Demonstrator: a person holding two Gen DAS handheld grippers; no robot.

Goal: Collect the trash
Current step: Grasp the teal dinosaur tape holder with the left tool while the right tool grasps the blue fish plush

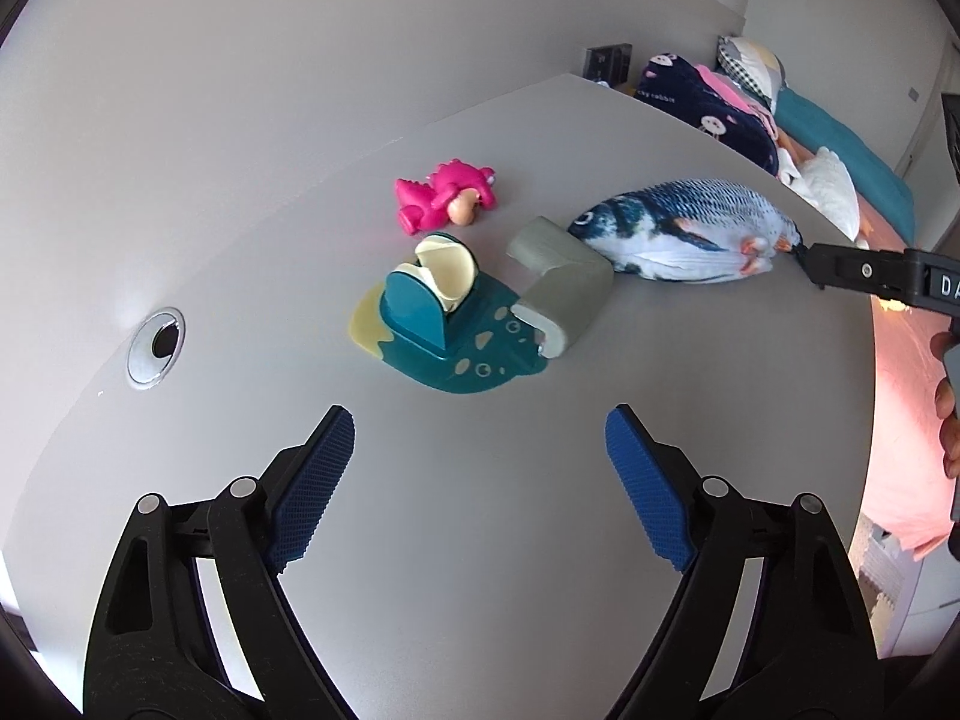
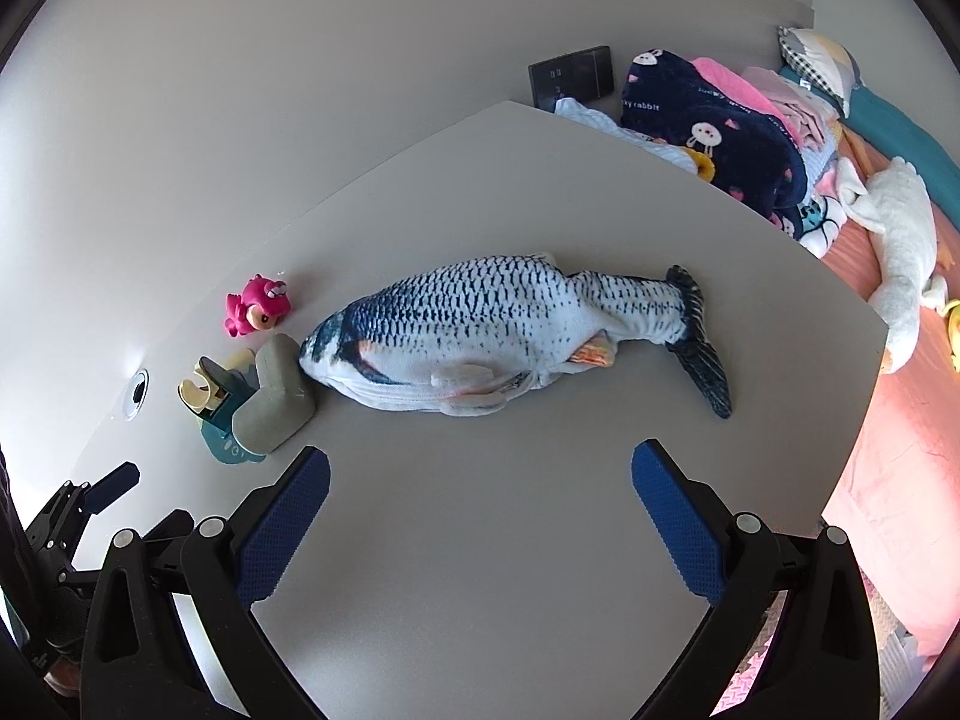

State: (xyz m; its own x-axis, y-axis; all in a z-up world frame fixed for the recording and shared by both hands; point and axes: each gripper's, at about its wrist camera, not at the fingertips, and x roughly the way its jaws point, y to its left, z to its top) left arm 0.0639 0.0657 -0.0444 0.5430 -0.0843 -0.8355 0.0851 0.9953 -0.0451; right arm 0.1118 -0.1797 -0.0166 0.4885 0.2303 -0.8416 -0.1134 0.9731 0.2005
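Right wrist view: right hand-held gripper (image 2: 480, 522) hovering released above the table (image 2: 480, 570).
Left hand-held gripper (image 1: 480, 480): hanging released.
Fish plush (image 2: 498, 336): lying mid-table, nose touching grey corner guard (image 2: 276, 396).
Teal holder (image 1: 426, 306): sitting near the wall edge, holding cream clips (image 1: 447, 267).

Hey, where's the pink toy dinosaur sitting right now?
The pink toy dinosaur lies on the grey table near its far edge by the wall, just behind the teal holder and left of the plush fish's head.
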